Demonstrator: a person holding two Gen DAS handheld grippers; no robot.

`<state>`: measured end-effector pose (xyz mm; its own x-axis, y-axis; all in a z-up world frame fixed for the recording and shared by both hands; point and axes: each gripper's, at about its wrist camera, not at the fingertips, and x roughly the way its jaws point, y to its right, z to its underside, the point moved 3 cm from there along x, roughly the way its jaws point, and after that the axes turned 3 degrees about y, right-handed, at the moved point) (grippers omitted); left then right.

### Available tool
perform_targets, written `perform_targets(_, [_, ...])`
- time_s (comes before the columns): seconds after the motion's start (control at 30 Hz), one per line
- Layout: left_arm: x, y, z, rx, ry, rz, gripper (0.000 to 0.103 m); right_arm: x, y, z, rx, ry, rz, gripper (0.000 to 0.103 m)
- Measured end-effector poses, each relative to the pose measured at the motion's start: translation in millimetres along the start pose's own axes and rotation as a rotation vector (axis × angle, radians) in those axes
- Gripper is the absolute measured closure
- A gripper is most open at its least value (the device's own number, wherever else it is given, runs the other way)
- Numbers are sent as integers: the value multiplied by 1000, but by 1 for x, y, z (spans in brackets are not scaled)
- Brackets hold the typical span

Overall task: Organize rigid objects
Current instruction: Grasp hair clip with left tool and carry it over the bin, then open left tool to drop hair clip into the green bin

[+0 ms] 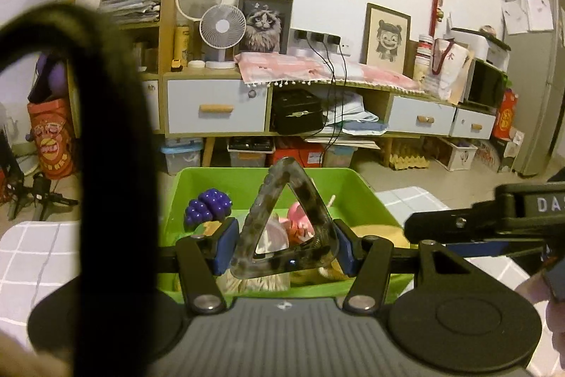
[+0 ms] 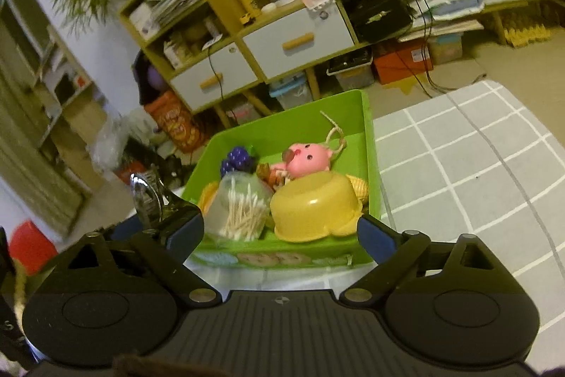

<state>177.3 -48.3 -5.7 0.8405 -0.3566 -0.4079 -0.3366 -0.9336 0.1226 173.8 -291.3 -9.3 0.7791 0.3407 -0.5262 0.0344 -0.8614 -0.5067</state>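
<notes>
The left gripper has its blue pads clamped on a triangular tortoiseshell hair clip, which stands point-up between them, pinched at its two lower corners. In the left wrist view the clip is held just above the near edge of a green plastic bin. A thick black strap loops across the left of that view, close to the lens.

The right gripper has its fingers wide apart with nothing between the pads; it sits at the near wall of the bin, one pad at each side of that wall. To the right in the left wrist view, the black body of this gripper reaches in beside the bin.

Inside the bin, nearest, lie a clear tub of cotton swabs on the left and an upturned yellow plastic bowl on the right, touching each other. Behind them sits a pink pig toy, and at the far left a bunch of purple toy grapes.

The bin rests on a grey mat with a white grid, which spreads off to the right. Beyond it, across the floor, stands a low wooden cabinet with pale blue drawers, bearing two small white fans and a framed cat picture.
</notes>
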Motion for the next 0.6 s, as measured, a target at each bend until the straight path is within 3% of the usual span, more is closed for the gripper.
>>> perform_targets(0.23, [28,-7,-10,-58,0,1,74,3,20,-17,80,59,-11,11])
perform_targets(0.4, [61,-5,-3,-89,-85,41,73,13,30,-17,134,59,-1,11])
perform_targets(0.47, [62,-3,2,-94,-76,28,64,14,31,-16,131,58,11,11])
perform_targets(0.53, [61,0,4,-76,-76,3,39,14,31,-15,129,55,21,11])
perform_targets(0.6, [55,5,6,-51,-68,6,37,13,30,-15,121,53,25,11])
